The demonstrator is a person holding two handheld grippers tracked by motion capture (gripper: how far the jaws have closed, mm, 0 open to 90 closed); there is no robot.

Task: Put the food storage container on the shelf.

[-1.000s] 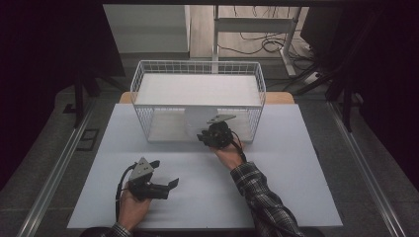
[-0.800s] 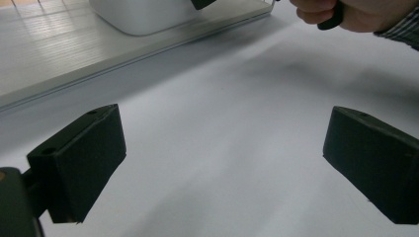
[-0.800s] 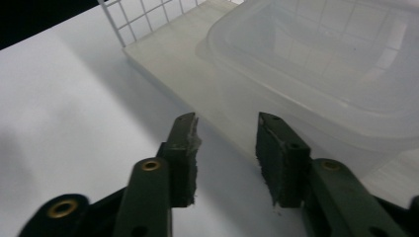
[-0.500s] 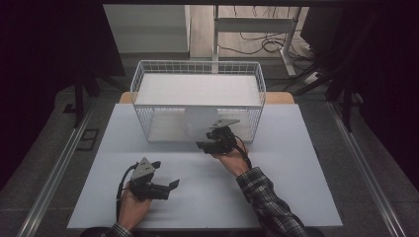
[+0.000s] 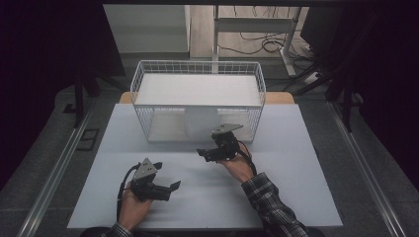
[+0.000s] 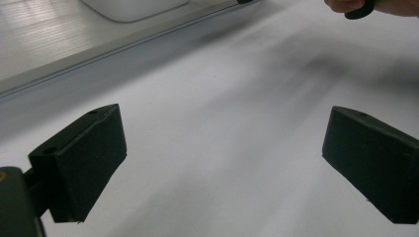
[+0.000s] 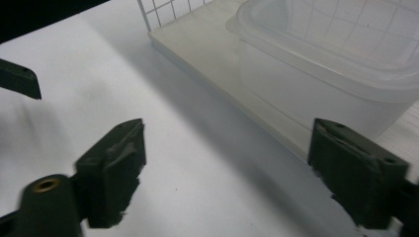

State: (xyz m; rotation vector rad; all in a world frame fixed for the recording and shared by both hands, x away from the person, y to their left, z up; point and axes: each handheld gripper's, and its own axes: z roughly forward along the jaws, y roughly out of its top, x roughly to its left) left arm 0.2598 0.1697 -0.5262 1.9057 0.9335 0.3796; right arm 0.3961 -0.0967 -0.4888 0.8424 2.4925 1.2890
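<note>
Right gripper (image 5: 206,154) hovers, jaws apart, before wire basket (image 5: 142,80), apparently lined up on translucent container (image 7: 341,59); left gripper (image 5: 170,188) idles, jaws apart.

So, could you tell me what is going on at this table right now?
A person holds a gripper in each hand over a white table. The right gripper is open near the front of a wire basket holding a translucent container. The left gripper is open, nearer the person. Neither holds anything.
</note>
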